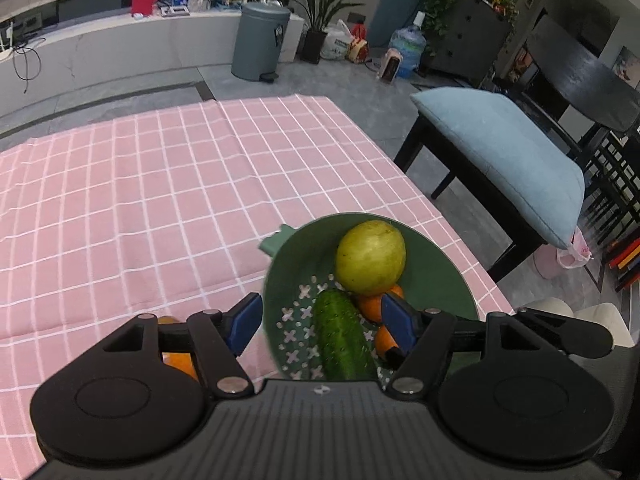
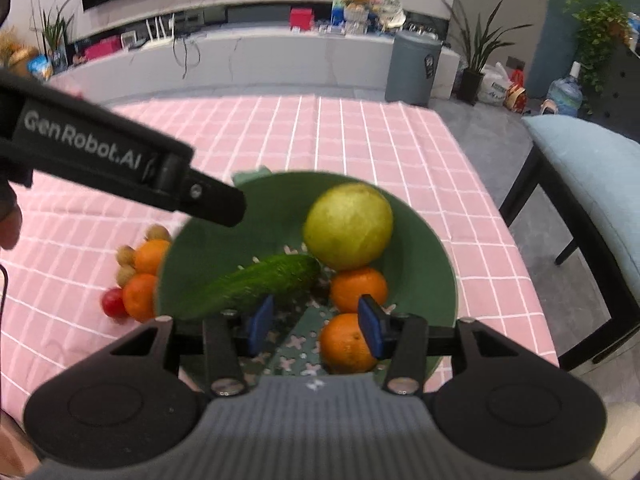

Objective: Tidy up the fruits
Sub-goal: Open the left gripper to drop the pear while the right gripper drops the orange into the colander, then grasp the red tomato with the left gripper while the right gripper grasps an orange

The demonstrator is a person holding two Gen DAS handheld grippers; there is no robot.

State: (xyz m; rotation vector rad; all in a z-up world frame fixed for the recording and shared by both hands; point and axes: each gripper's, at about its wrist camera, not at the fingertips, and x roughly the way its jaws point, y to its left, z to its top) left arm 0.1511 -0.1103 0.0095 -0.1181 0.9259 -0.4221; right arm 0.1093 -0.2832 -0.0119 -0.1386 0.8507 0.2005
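A green strainer bowl [image 2: 432,264] stands on the pink checked tablecloth [image 2: 360,140]. It holds a yellow-green round fruit [image 2: 347,226], a cucumber [image 2: 260,284] and two oranges [image 2: 358,286] [image 2: 344,344]. My right gripper [image 2: 314,330] is open above the bowl's near side, empty. My left gripper [image 1: 322,326] is open over the bowl [image 1: 436,276], its fingers either side of the cucumber [image 1: 342,334]; its arm [image 2: 108,152] crosses the right wrist view. Left of the bowl lie two oranges [image 2: 140,296], a red cherry tomato [image 2: 113,302] and small brown fruits [image 2: 126,256].
A bench with a blue cushion [image 1: 504,160] stands right of the table. A grey bin [image 1: 260,40], potted plants [image 1: 320,12] and a water bottle [image 1: 408,48] are on the floor beyond. The tablecloth's far and left parts are bare.
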